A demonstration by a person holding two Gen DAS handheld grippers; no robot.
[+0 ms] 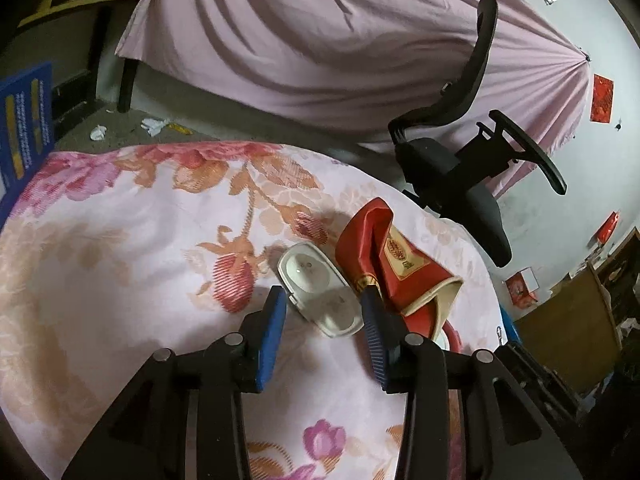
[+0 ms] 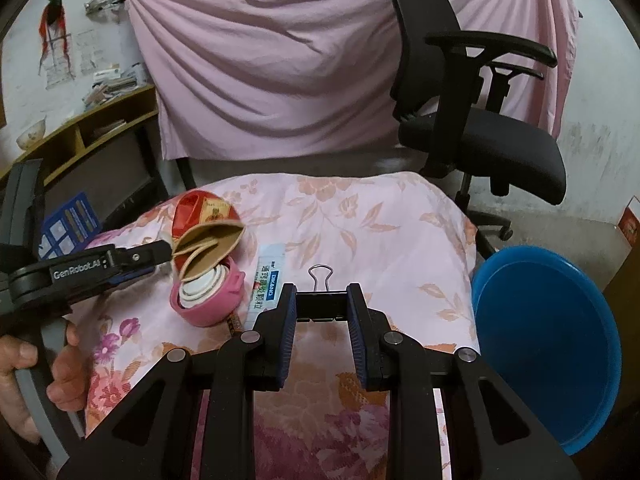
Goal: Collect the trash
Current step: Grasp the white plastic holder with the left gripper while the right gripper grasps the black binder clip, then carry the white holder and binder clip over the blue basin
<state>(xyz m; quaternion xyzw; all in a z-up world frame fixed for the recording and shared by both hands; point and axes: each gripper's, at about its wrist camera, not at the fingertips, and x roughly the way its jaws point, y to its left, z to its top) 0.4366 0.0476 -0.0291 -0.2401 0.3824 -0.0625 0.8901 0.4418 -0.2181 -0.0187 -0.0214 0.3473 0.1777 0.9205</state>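
Observation:
A crumpled red and gold packet (image 1: 394,258) lies on the floral cloth (image 1: 120,264), and it also shows in the right wrist view (image 2: 208,224). A white plastic lid (image 1: 318,290) lies beside it, between the tips of my open left gripper (image 1: 322,304). In the right wrist view the left gripper (image 2: 160,250) reaches the packet from the left. My right gripper (image 2: 322,294) is shut on a black binder clip (image 2: 321,300). A pink cup holding white rings (image 2: 208,294) and a small sachet (image 2: 266,280) lie left of it.
A blue round bin (image 2: 548,344) stands to the right of the table. A black office chair (image 2: 472,112) stands behind, before a pink hanging sheet (image 2: 280,60). Paper scraps (image 1: 154,125) lie on the floor. A wooden shelf (image 2: 92,136) is at the left.

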